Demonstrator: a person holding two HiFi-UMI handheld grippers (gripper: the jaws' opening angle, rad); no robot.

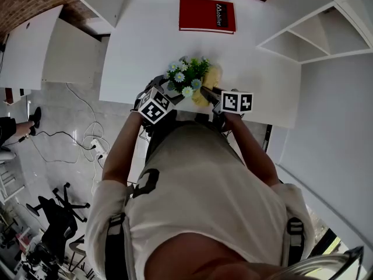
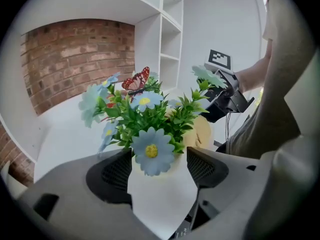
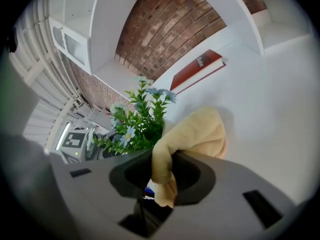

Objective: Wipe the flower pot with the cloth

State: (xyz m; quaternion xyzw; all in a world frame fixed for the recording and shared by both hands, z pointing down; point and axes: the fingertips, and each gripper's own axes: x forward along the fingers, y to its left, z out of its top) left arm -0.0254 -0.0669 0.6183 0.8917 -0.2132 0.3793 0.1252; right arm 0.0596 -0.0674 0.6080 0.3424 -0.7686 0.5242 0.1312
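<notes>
Yellow cloth beside the flower pot
The right gripper has its fingers clamped on the cloth at the pot's 4 o'clock; the left gripper has its fingers wide apart, flanking the pot at the table edge, 6 o'clock

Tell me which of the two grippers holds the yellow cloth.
The right gripper: its jaws are shut on the yellow cloth. The left gripper carries no cloth; its jaws stand apart on either side of the white flower pot.

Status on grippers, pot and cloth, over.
Left gripper jaws wide around flower pot, grip unclear. Right gripper shut on cloth, beside it. Red book far back, clear.
</notes>
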